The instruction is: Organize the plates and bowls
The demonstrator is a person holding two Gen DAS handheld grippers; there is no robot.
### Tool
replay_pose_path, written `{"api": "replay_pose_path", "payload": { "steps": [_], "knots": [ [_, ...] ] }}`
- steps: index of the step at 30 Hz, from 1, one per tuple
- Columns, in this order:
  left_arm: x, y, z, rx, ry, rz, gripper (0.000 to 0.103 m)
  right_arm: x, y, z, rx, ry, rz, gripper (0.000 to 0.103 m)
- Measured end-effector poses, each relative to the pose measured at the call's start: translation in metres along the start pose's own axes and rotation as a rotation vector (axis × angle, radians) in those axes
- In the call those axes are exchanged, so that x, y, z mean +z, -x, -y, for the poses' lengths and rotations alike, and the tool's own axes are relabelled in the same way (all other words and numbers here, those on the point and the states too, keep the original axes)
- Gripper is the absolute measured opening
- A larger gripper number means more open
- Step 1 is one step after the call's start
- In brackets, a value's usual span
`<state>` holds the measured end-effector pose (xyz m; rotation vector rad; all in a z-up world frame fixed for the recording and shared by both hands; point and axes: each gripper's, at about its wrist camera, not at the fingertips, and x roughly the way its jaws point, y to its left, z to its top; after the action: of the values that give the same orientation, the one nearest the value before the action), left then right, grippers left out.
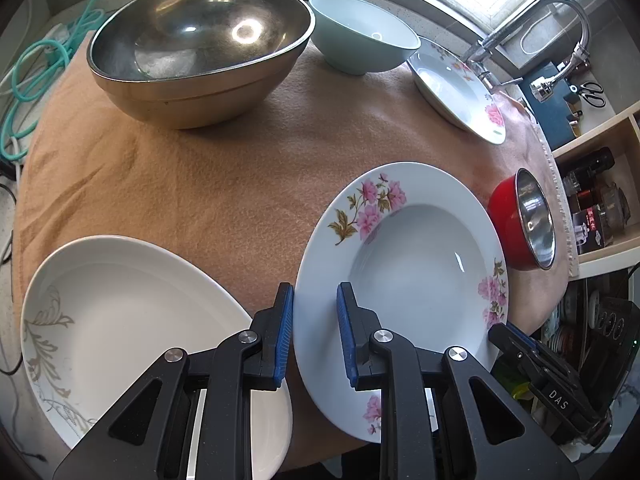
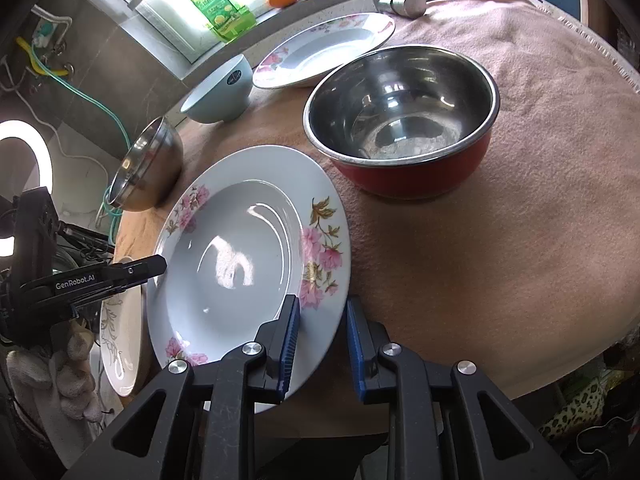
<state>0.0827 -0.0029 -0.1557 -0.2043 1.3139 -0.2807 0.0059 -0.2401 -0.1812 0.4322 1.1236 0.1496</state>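
Both grippers are down low over the same floral plate (image 1: 404, 276), which sits on the brown towel (image 1: 224, 168) near the front edge of the counter. The left gripper (image 1: 315, 332) has its fingers parted and straddling the plate's left rim, one blue pad outside, one over the plate. They aren't clamped on it. The right gripper (image 2: 323, 344) does the same on the right rim, fingers apart, rim in the gap.

Nothing is in any of the dishes as far as I can see. The big steel bowl (image 1: 200, 48), the pale blue bowl (image 1: 362, 36) and the red bowl (image 2: 404, 120) with the steel inside all look bare, just reflections. A second floral plate (image 1: 460, 88) sits at the back by the faucet (image 1: 532, 28), and a white plate with a gold pattern (image 1: 132, 320) is just left of the held one.

Only the right view shows the green bottle (image 2: 218, 8) on the sill and the gloved hand (image 2: 60, 376) behind the left gripper. Only the left view shows the shelf (image 1: 592, 200) with jars.
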Motion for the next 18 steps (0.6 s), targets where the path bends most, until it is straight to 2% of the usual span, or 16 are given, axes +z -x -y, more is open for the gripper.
{"api": "replay_pose_path", "payload": {
  "steps": [13,18],
  "knots": [
    [0.000,0.000,0.001,0.005,0.005,0.001,0.021,0.001,0.007,0.010,-0.008,-0.002,-0.016,0.023],
    [0.004,0.013,-0.001,0.019,0.014,0.045,0.021,0.001,0.019,0.008,-0.015,0.018,0.003,0.025]
  ]
}}
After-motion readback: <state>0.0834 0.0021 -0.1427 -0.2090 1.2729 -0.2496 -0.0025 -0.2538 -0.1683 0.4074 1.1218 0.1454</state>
